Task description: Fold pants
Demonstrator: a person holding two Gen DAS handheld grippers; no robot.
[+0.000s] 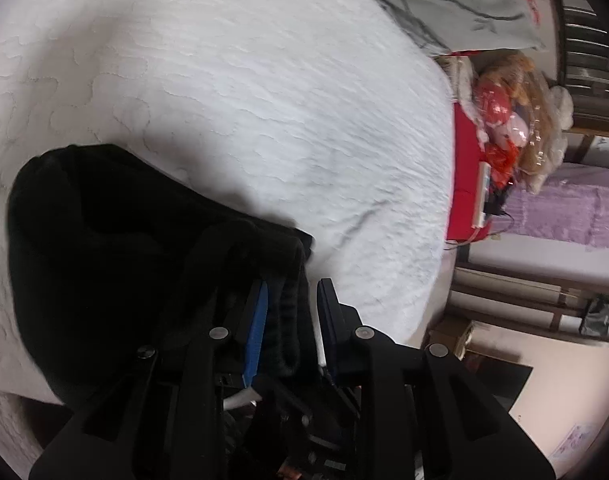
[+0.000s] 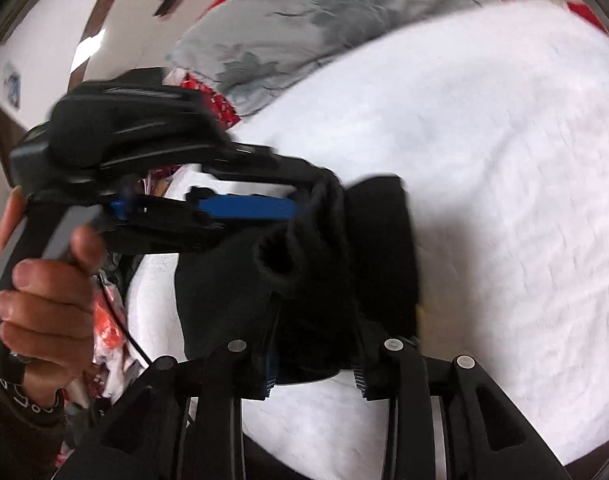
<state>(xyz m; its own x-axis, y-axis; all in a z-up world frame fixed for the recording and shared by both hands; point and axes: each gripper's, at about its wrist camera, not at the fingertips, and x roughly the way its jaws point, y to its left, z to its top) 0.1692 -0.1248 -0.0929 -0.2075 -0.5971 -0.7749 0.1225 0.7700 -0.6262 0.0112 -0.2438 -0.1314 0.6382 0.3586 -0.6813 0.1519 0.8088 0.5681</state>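
The black pants [image 1: 104,232] lie bunched on the white quilted bed [image 1: 244,80]. My left gripper [image 1: 292,308] is shut on a thick fold of the black fabric, which fills the gap between its blue pads. In the right wrist view the same left gripper [image 2: 304,196] comes in from the left, held by a hand [image 2: 44,280], and pinches the upper edge of the pants [image 2: 376,240]. My right gripper [image 2: 314,376] sits at the lower edge of the pants. Its jaws stand apart with cloth lying between them, and the serrated tips show bare below the fabric.
A grey floral pillow [image 2: 304,24] lies at the head of the bed [image 2: 504,160]. Beside the bed, a red surface [image 1: 464,184] holds a pile of soft toys in plastic [image 1: 520,112]. Beyond that are a purple bed cover [image 1: 576,208] and a wooden frame.
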